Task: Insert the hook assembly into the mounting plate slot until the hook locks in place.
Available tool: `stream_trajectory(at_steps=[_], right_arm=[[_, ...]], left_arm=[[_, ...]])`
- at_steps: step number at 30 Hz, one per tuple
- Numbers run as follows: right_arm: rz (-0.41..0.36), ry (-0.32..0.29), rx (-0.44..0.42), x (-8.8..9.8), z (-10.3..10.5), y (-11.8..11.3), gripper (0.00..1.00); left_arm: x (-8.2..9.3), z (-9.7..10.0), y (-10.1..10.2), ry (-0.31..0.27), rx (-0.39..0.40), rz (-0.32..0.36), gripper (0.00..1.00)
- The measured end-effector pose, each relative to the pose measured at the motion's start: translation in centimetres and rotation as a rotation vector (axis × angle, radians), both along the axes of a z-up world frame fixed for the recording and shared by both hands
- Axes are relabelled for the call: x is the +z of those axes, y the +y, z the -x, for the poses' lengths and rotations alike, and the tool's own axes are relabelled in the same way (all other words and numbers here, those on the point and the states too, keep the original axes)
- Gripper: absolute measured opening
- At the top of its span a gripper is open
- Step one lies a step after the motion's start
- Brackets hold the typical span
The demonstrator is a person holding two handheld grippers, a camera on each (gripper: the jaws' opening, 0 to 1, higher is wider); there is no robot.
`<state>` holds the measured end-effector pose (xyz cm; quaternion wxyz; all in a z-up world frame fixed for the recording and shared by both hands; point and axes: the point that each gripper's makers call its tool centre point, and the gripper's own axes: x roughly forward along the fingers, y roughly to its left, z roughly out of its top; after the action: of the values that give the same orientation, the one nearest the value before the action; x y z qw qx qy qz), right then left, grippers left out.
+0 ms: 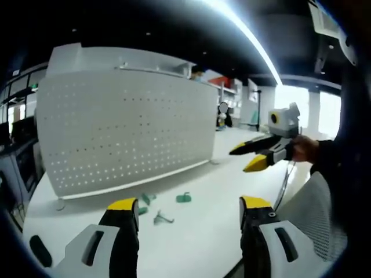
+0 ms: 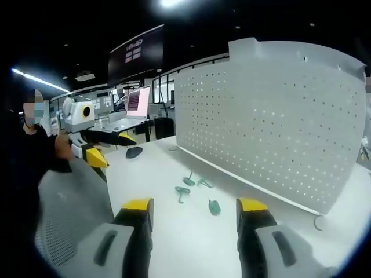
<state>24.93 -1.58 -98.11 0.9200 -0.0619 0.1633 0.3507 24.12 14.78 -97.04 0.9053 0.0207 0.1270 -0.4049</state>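
A white perforated mounting plate (image 1: 127, 130) (image 2: 272, 130) stands upright on the white table (image 1: 220, 185) (image 2: 156, 174). Several small green hooks lie loose on the table in front of it, among them one (image 1: 184, 198), one (image 1: 161, 218), one (image 2: 181, 193) and one (image 2: 214, 207). My left gripper (image 1: 188, 204) is open above the near table edge, short of the hooks, and holds nothing. It also appears at the left of the right gripper view (image 2: 113, 149), held in a hand, jaws apart. My right gripper (image 2: 195, 205) is open and holds nothing; in the left gripper view it hangs at the right (image 1: 248, 156).
A grey mesh chair back (image 1: 316, 214) (image 2: 69, 214) sits close to the near table edge. A black mouse (image 2: 134, 152) and a lit screen (image 2: 137, 99) are at the far end of the table. More desks and shelves stand behind.
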Motion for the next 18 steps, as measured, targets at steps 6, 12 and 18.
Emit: stream_trajectory(at_steps=[6, 12, 18], right_arm=[[0.002, 0.003, 0.002, -0.12, -0.11, -0.01, 0.55], [-0.008, -0.002, 0.001, 0.07, -0.11, 0.03, 0.55], [-0.017, -0.005, -0.017, 0.14, -0.11, -0.69, 0.55]], left_arm=[[-0.11, 0.07, -0.11, 0.002, -0.006, -0.004, 0.71], [-0.36, 0.14, -0.20, 0.011, -0.010, -0.012, 0.71], [-0.68, 0.41, -0.74, 0.018, -0.036, -0.031, 0.71]])
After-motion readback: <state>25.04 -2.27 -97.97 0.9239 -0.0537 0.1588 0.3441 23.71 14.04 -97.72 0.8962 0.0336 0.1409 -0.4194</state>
